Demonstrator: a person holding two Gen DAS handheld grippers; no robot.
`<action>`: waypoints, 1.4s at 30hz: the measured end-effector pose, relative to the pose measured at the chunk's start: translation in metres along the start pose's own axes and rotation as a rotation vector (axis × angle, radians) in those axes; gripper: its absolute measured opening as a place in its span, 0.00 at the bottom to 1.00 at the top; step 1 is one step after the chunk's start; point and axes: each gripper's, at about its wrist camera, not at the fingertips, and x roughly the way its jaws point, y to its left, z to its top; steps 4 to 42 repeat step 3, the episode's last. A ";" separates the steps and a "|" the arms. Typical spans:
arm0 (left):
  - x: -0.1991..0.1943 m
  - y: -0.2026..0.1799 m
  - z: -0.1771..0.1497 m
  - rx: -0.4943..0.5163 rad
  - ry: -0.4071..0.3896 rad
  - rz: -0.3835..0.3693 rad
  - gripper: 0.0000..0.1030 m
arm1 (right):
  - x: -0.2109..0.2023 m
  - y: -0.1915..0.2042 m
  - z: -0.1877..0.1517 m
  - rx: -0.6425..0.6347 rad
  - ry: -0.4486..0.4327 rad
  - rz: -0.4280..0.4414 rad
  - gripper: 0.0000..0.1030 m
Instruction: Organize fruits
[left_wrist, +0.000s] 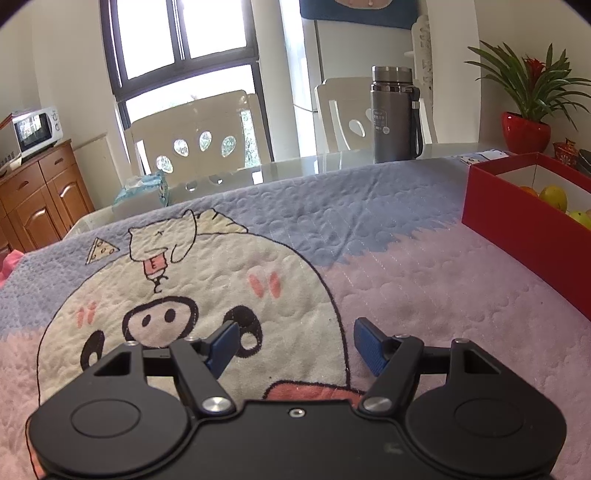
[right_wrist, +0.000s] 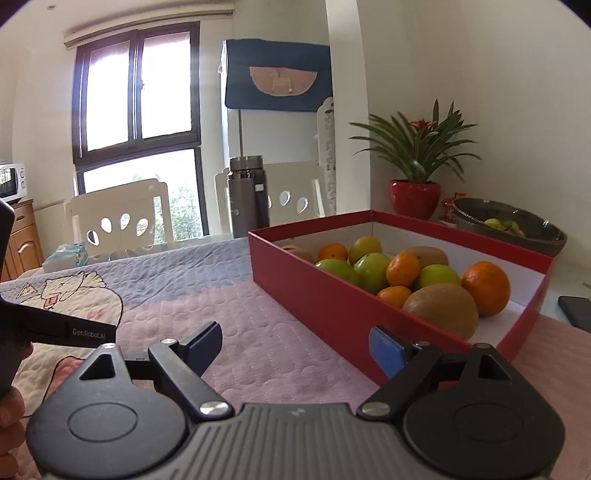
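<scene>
Red cardboard box (right_wrist: 332, 295) of oranges (right_wrist: 487, 282), green fruits (right_wrist: 371, 271) and kiwis (right_wrist: 441, 308) on pink quilt (right_wrist: 266, 332); left gripper (left_wrist: 293, 345) and right gripper (right_wrist: 295, 347) both spread wide, empty, over quilt

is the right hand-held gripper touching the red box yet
Cannot tell. In the right wrist view the right hand-held gripper is open and empty, and its right finger overlaps the red box wall, so no gap or contact shows plainly.
</scene>
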 end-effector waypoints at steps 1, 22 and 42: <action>0.000 0.000 -0.001 0.002 -0.007 0.003 0.80 | 0.000 0.000 0.000 -0.002 -0.001 -0.003 0.86; -0.001 -0.002 -0.001 0.012 -0.009 -0.005 0.81 | 0.000 0.001 0.000 -0.005 -0.003 -0.009 0.86; -0.001 -0.002 -0.001 0.012 -0.009 -0.005 0.81 | 0.000 0.001 0.000 -0.005 -0.003 -0.009 0.86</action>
